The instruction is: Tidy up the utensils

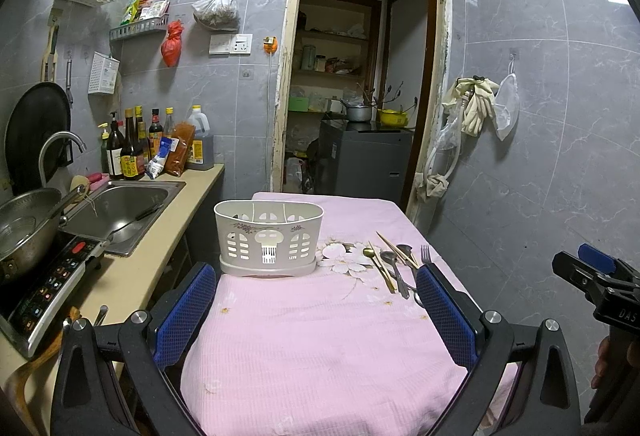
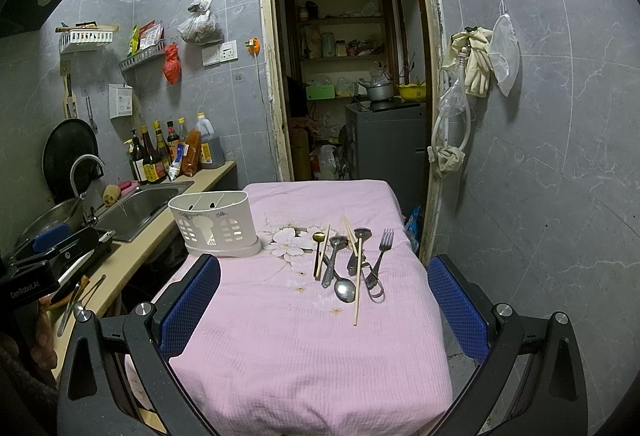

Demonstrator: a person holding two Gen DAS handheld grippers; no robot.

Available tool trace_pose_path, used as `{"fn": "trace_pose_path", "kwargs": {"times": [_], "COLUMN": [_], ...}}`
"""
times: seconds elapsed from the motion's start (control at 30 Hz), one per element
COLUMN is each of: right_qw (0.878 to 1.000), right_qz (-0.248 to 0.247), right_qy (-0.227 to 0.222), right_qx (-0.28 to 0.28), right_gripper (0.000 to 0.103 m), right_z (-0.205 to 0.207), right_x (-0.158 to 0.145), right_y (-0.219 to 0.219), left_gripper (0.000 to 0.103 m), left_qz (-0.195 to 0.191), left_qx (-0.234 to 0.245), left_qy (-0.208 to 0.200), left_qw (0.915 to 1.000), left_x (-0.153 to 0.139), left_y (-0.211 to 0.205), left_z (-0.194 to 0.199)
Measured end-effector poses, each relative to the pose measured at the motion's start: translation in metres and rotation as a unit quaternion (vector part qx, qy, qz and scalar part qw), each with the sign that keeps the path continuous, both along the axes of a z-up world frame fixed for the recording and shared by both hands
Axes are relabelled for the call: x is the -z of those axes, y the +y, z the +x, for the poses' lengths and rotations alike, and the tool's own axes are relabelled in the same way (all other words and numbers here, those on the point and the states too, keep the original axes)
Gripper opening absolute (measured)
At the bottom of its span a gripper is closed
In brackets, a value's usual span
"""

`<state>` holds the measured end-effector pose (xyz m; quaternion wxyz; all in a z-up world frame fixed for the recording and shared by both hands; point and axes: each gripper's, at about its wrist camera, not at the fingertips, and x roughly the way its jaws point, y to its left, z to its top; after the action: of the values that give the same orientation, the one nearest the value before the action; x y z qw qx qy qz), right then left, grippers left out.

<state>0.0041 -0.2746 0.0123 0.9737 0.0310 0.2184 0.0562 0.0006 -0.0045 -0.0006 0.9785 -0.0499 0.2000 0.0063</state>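
1. The left gripper (image 1: pixel 316 300) gapes wide, holding nothing.
2. The right gripper (image 2: pixel 324 296) likewise gapes, empty.
3. Utensils (image 2: pixel 350 262) lie heaped on the pink tablecloth (image 2: pixel 304 348), right of the white caddy (image 2: pixel 212 224).

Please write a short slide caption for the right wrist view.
Open right gripper faces loose utensils beside an empty caddy on the pink tablecloth.

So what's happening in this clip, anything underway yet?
A person holds a claw in each hand over a table with a pink cloth. Both the left claw and the right claw are open and hold nothing. A white utensil holder stands toward the left of the table, apparently empty. To its right, spoons, a fork and chopsticks lie in a loose pile on the cloth. Sorting has not started.
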Motion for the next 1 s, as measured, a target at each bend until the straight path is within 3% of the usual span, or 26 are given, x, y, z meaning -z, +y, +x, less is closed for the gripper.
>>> {"fn": "trace_pose_path", "kwargs": {"times": [1.0], "right_qw": [1.0], "right_qz": [-0.001], "right_qy": [0.001], "right_qx": [0.0], "right_gripper": [0.102], "right_z": [0.0012], "right_x": [0.0024], "right_y": [0.0015], "left_gripper": [0.101], "left_qz": [-0.002], "left_qx": [0.0], "left_qy": [0.002], "left_qw": [1.0], "left_x": [0.0], "left_y": [0.0018], "left_z": [0.0]}}
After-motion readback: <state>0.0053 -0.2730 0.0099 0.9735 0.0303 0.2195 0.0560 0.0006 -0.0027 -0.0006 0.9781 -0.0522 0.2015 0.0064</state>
